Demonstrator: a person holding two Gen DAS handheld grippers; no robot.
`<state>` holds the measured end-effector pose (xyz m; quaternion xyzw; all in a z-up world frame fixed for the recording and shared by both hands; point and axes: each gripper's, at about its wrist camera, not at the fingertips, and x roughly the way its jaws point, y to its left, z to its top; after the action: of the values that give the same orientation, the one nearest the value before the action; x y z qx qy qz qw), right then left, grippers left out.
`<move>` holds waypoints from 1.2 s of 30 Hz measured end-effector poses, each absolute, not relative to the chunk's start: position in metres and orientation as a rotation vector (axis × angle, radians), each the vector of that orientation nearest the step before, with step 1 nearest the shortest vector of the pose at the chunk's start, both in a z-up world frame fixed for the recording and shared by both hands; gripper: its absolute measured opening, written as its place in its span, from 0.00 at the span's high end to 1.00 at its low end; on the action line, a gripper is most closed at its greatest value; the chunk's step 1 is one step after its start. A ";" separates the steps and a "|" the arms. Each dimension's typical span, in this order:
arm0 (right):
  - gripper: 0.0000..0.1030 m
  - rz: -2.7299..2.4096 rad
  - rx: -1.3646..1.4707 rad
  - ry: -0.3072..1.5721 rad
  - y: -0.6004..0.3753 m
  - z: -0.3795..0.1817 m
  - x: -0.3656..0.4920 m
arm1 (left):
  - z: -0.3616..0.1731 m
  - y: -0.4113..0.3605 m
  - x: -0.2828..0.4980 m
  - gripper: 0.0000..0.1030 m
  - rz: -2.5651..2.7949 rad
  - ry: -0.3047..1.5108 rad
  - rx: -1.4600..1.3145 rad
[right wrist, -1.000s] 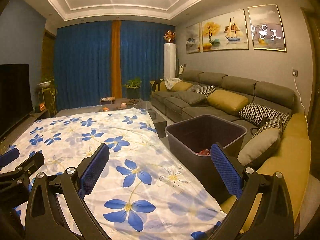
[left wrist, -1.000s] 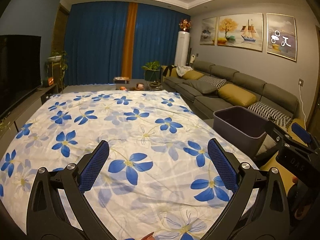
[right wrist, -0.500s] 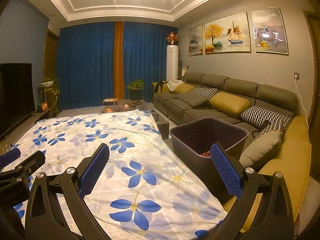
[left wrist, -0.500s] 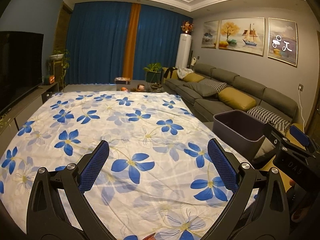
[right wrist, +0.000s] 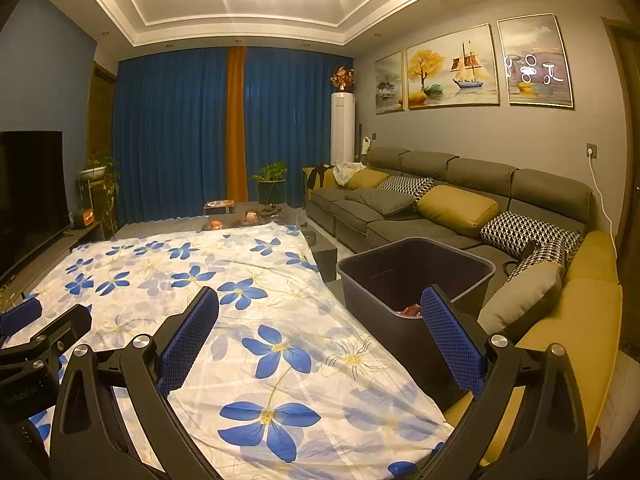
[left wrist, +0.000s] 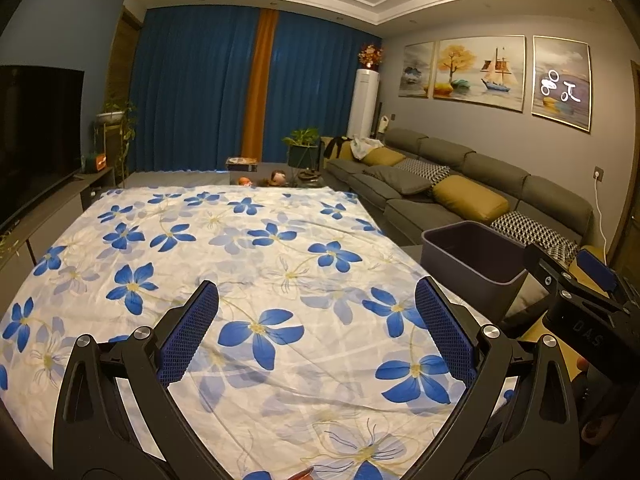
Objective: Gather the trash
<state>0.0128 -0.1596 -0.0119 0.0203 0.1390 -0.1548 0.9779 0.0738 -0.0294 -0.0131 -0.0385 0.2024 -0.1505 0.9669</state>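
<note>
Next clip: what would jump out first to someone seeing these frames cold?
The white cloth with blue flowers fills the middle of both views, spread flat below two open, empty grippers: left gripper, right gripper. Right of the cloth, against the grey sofa, stands a dark bin with something red at its bottom.

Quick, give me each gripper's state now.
Left gripper: open, holding nothing.
Right gripper: open, holding nothing.
</note>
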 end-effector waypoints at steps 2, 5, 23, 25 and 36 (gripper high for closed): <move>0.05 -0.313 0.042 0.279 -0.160 -0.012 0.013 | -0.013 -0.030 0.074 0.06 -0.305 0.408 -0.078; 0.05 -0.313 0.043 0.280 -0.160 -0.011 0.012 | -0.012 -0.030 0.074 0.06 -0.305 0.408 -0.077; 0.05 -0.319 0.043 0.274 -0.161 -0.011 0.011 | -0.012 -0.031 0.073 0.06 -0.306 0.408 -0.076; 0.05 -0.318 0.044 0.272 -0.162 -0.011 0.011 | -0.012 -0.031 0.073 0.06 -0.307 0.410 -0.077; 0.05 -0.320 0.044 0.272 -0.162 -0.011 0.011 | -0.010 -0.033 0.073 0.06 -0.309 0.409 -0.074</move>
<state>0.0108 -0.1619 -0.0107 0.0218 0.1349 -0.1589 0.9778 0.0734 -0.0332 -0.0105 -0.0368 0.2025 -0.1528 0.9666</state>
